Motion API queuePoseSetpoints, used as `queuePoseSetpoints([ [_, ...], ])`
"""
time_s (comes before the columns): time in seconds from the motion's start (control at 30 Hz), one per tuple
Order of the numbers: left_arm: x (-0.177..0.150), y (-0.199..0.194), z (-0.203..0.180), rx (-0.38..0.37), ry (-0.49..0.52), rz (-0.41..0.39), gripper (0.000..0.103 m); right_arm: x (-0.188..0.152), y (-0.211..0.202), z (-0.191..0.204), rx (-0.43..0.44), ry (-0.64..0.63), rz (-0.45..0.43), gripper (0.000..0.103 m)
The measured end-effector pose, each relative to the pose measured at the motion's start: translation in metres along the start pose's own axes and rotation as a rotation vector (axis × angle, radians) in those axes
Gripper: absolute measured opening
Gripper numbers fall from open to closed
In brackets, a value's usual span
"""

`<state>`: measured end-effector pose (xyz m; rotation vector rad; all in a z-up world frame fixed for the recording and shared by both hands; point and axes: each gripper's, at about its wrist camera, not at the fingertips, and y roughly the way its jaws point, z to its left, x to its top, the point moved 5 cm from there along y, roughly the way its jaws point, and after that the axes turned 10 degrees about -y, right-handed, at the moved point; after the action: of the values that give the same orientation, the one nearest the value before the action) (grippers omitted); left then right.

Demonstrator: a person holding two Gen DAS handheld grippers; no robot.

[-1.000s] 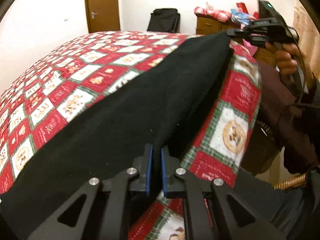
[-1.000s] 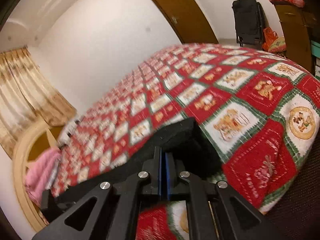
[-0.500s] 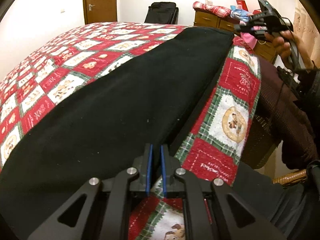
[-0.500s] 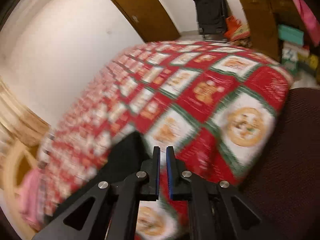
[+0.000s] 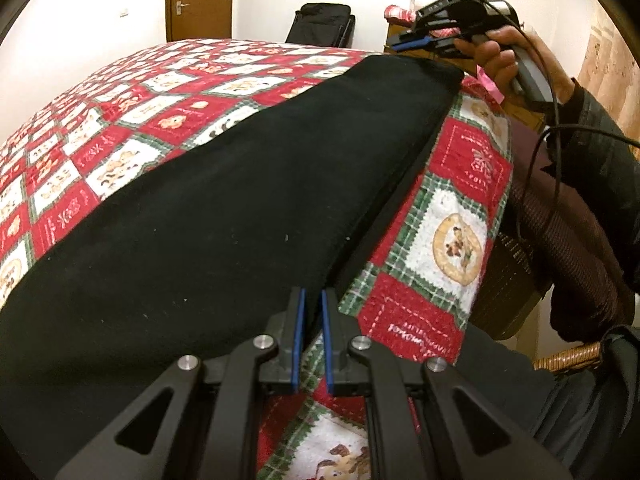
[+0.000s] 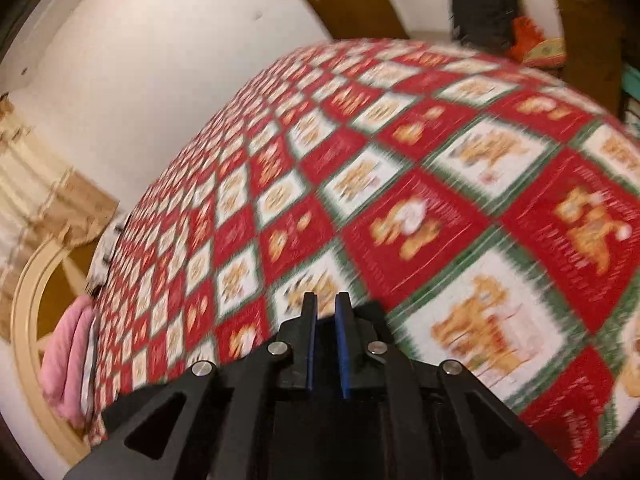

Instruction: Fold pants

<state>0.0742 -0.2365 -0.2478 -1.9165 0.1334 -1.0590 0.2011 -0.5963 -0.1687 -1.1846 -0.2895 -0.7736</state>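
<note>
Leftmost in the left wrist view, a red, white and green quilt (image 5: 120,128) covers the bed. Black pants (image 5: 248,200) lie flat on it in a long band, running from the near left to the far right along the bed's right side.

At the near middle, the left gripper (image 5: 311,308) has its jaws drawn to a narrow slit, with the pants' near edge between the tips. Just right of the pants, the quilt's red squares carry white stitched writing, too small and turned to read.

At the far right, a hand (image 5: 500,60) holds the right gripper (image 5: 412,43) above the pants' far end, apart from the cloth. Its jaws are narrow and opening. Nothing is between them in the blurred right wrist view, only quilt beyond.

Below that hand, beside the bed, stands a dark woven basket (image 5: 508,280); I cannot tell what is in it.
</note>
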Motion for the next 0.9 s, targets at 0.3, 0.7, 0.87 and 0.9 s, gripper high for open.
queuePoseSetpoints([
  [0.3, 0.001, 0.000, 0.000, -0.005, -0.019, -0.006, 0.009, 0.004, -0.005, -0.009, -0.028, -0.009, 0.057, 0.101],
  [0.7, 0.001, 0.001, 0.001, -0.013, -0.028, -0.004, 0.009, 0.008, -0.007, 0.018, 0.228, -0.059, 0.057, 0.022],
  [0.87, 0.002, 0.001, 0.001, -0.012, -0.034, -0.005, 0.009, 0.022, -0.035, 0.025, 0.018, -0.163, -0.084, 0.022],
  [0.9, 0.002, 0.001, 0.001, -0.012, -0.035, -0.006, 0.009, 0.024, -0.036, 0.020, -0.041, -0.165, -0.092, 0.022],
])
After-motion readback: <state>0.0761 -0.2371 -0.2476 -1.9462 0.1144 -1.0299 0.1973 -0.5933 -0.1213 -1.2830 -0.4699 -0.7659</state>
